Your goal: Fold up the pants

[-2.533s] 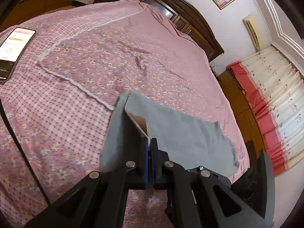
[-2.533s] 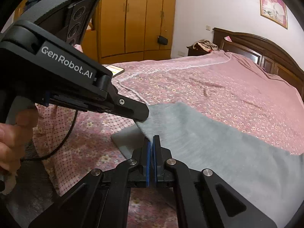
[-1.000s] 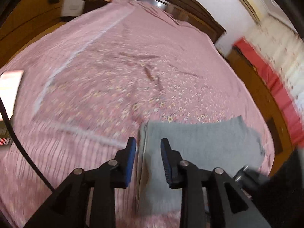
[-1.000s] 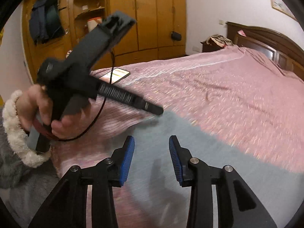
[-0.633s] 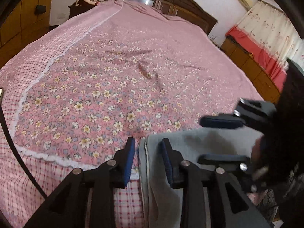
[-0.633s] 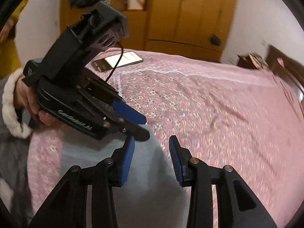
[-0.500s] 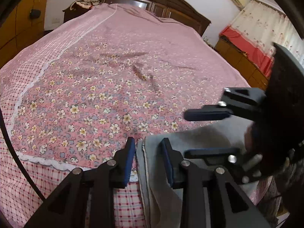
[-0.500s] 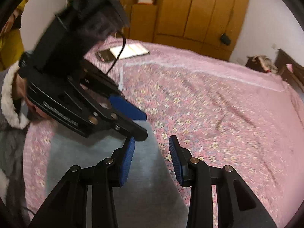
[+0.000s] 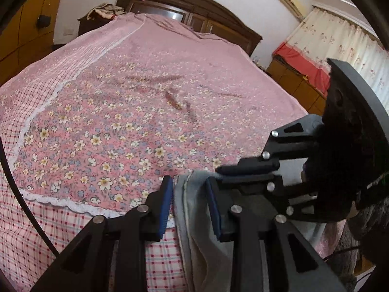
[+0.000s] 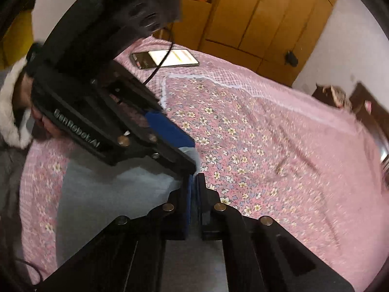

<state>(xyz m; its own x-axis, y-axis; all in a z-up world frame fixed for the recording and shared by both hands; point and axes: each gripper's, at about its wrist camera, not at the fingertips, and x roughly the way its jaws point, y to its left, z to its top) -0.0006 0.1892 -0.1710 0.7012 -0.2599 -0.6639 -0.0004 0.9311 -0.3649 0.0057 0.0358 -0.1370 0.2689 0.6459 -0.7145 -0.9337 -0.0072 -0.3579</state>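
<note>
Pinching the folded grey pants [image 10: 116, 194] at their far edge, the right gripper [image 10: 194, 177] has just closed there, while the left gripper [image 9: 190, 192] straddles it spread; another fold likely remains.

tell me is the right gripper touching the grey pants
Touching. The right wrist view shows the right gripper with its jaws closed on the far edge of the grey pants, no gap visible between pads and cloth.

Pink floral bed [image 9: 150, 92] with grey pants [image 10: 102, 194], phone [image 10: 165, 59].
</note>
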